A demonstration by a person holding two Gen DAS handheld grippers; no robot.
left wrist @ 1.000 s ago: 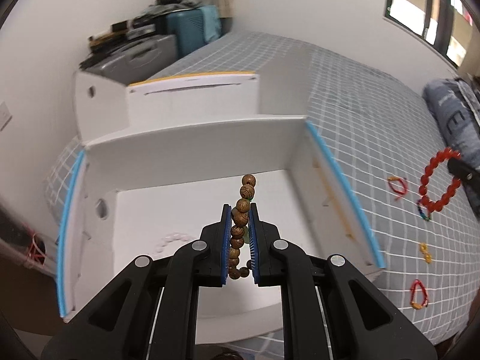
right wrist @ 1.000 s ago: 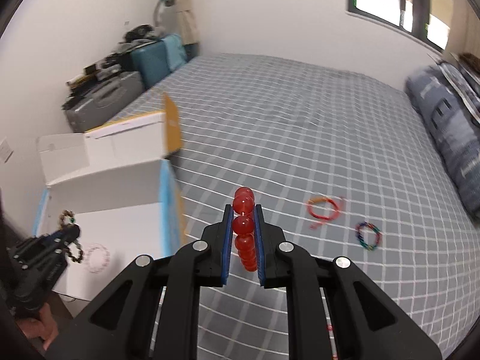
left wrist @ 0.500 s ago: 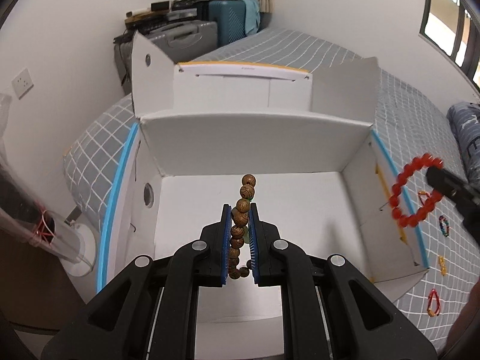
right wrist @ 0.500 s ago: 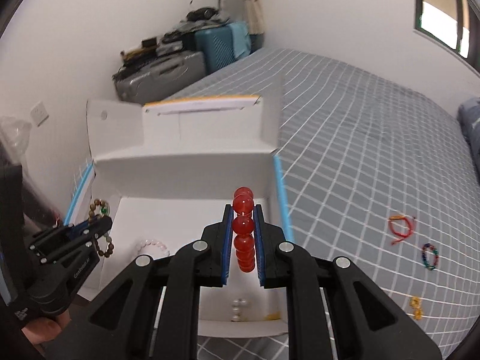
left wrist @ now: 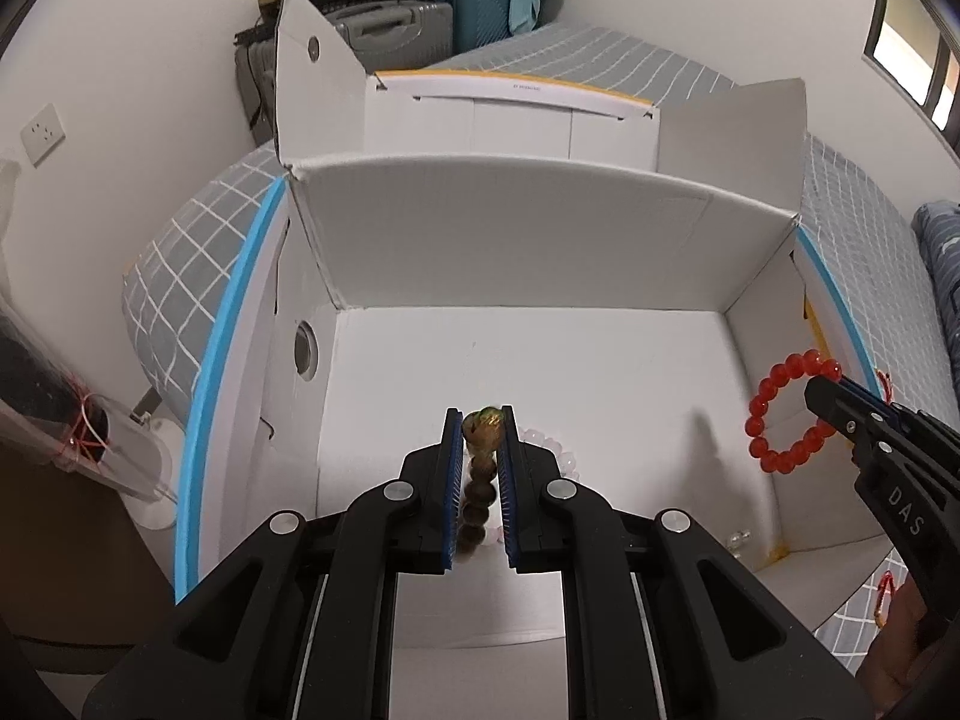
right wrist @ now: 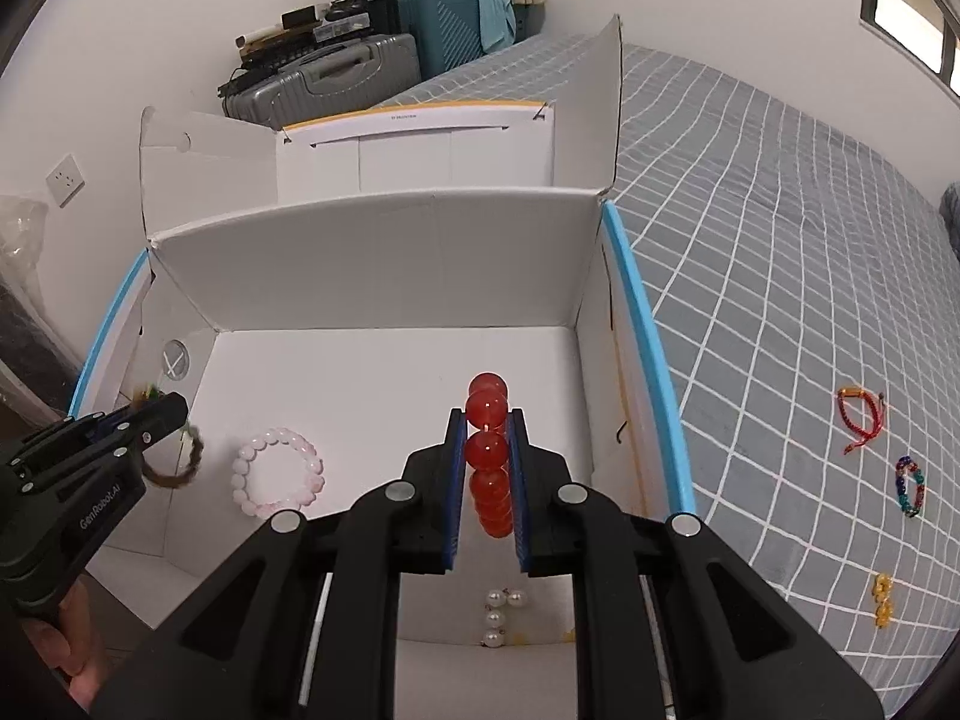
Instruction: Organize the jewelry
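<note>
From the left wrist camera, the left gripper point(left wrist: 480, 462) tilts steeply down over the open white cardboard box point(left wrist: 540, 228), its blue-padded jaws clamped on a brown wooden bead bracelet point(left wrist: 477, 480) that hangs edge-on between them, a greenish bead at the top. Behind the jaws a pale pink bead bracelet point(left wrist: 549, 450) lies on the box floor. At the right edge the right gripper point(left wrist: 837, 384) reaches in over the box wall, closed on a red bead bracelet point(left wrist: 786, 414) that dangles as an open ring above the floor; white letters on its body read "DAS". The box sits on a bed with a grey checked cover point(left wrist: 600, 51); suitcases point(left wrist: 420, 12) stand against the white wall and a wall socket point(left wrist: 42, 132) shows at left.

From the right wrist camera, the right gripper point(right wrist: 487, 468) also points steeply down into the box point(right wrist: 384, 252), its pads pressing the red bead bracelet point(right wrist: 487, 456), which stands in a column between them. At lower left the left gripper point(right wrist: 174, 414) comes in level with the box wall, held by a hand point(right wrist: 66, 660), marked "GenRobot.AI"; its wooden bracelet point(right wrist: 180, 468) is blurred, probably swinging. The pink bracelet point(right wrist: 279, 471) rests flat on the floor, and a few white pearls point(right wrist: 501, 612) lie near the front wall. On the cover point(right wrist: 780, 240) to the right lie a red cord bracelet point(right wrist: 861, 420), a multicoloured bead bracelet point(right wrist: 909, 486) and a small yellow piece point(right wrist: 881, 600), well apart from the box.
</note>
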